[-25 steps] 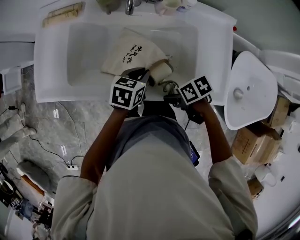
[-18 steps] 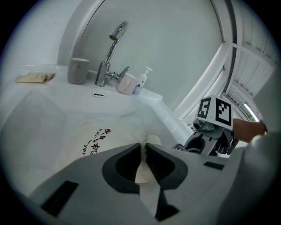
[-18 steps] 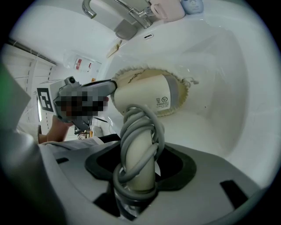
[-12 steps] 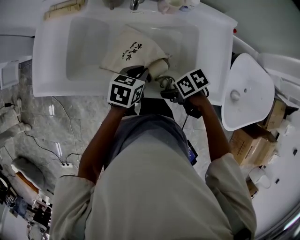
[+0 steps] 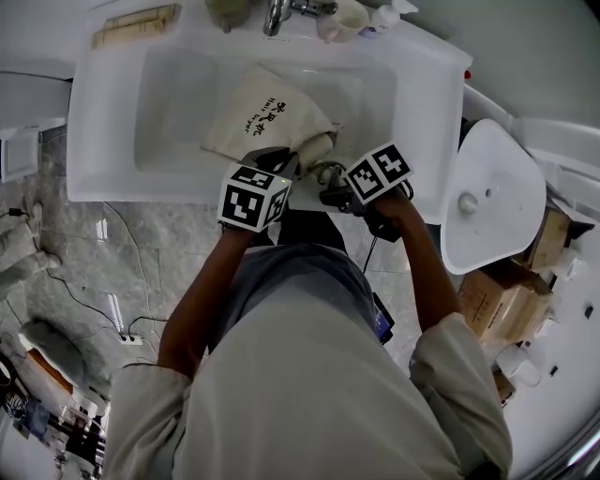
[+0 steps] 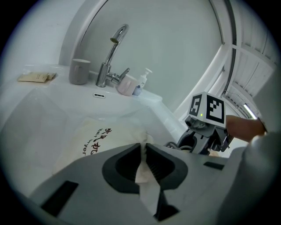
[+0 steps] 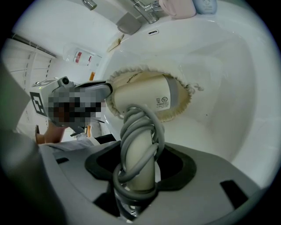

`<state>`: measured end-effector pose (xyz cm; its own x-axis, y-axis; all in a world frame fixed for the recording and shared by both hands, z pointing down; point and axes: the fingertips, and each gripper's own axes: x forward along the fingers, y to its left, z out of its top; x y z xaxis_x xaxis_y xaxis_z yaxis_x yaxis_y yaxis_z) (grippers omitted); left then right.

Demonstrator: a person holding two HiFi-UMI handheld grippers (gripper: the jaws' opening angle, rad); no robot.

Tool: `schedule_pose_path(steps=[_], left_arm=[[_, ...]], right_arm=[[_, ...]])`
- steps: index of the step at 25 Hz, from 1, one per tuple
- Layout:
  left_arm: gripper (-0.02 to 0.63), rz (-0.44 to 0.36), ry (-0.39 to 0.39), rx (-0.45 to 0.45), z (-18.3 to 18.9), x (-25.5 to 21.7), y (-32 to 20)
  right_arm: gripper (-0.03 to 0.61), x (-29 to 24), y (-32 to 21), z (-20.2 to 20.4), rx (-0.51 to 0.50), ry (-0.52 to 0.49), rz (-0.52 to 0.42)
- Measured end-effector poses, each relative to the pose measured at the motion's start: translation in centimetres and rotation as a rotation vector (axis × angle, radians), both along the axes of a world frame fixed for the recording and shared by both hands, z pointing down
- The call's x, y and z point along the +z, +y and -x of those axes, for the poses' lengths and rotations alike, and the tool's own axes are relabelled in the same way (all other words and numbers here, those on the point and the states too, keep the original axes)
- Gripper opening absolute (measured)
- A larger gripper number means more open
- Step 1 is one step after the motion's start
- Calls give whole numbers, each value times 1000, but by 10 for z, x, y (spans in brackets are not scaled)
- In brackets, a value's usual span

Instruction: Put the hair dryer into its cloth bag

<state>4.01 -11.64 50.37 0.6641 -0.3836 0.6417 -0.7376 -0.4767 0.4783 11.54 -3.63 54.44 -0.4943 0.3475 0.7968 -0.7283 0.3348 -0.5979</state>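
A cream cloth bag (image 5: pixel 267 112) with dark print lies in the white sink (image 5: pixel 112 169). My left gripper (image 5: pixel 281 161) is shut on a fold of the bag's rim (image 6: pixel 142 165), holding the mouth up. My right gripper (image 7: pixel 138 171) is shut on the handle of the cream hair dryer (image 7: pixel 149 94), which has its grey cord (image 7: pixel 131 145) coiled round it. The dryer's barrel sits partly inside the bag's frayed mouth (image 7: pixel 186 94). In the head view the dryer (image 5: pixel 317 148) shows between the two marker cubes. The barrel's front end is hidden in the cloth.
At the sink's back stand a chrome faucet (image 6: pixel 109 57), a grey cup (image 6: pixel 80 71), a pink cup (image 6: pixel 126 84) and a small bottle (image 6: pixel 141 81). A flat tan packet (image 5: pixel 131 23) lies at the far left corner. A toilet (image 5: pixel 492 187) and cardboard boxes (image 5: pixel 511 291) stand to the right.
The right gripper with the dryer has edged slightly toward the bag's mouth, and less of the barrel shows outside the cloth. The left gripper keeps its hold in the same place.
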Motion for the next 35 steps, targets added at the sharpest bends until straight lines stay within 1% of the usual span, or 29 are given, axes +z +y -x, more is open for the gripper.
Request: schedule_pose_path(steps=[7,13,25,35], left_arm=[[44,1,8,3,-2,-2,1],[44,4,16,-4,0,-2,1],[44,2,16,3,1,-5,2],[44,6,23,2,1,-8,2]], right_arm=[[245,3,-6,5,-33,11,-1],[245,8,-15,9,-41,13,-5],[245,15,-36,15,-26,21,-32],[245,23,-49,28,0,7,-48]])
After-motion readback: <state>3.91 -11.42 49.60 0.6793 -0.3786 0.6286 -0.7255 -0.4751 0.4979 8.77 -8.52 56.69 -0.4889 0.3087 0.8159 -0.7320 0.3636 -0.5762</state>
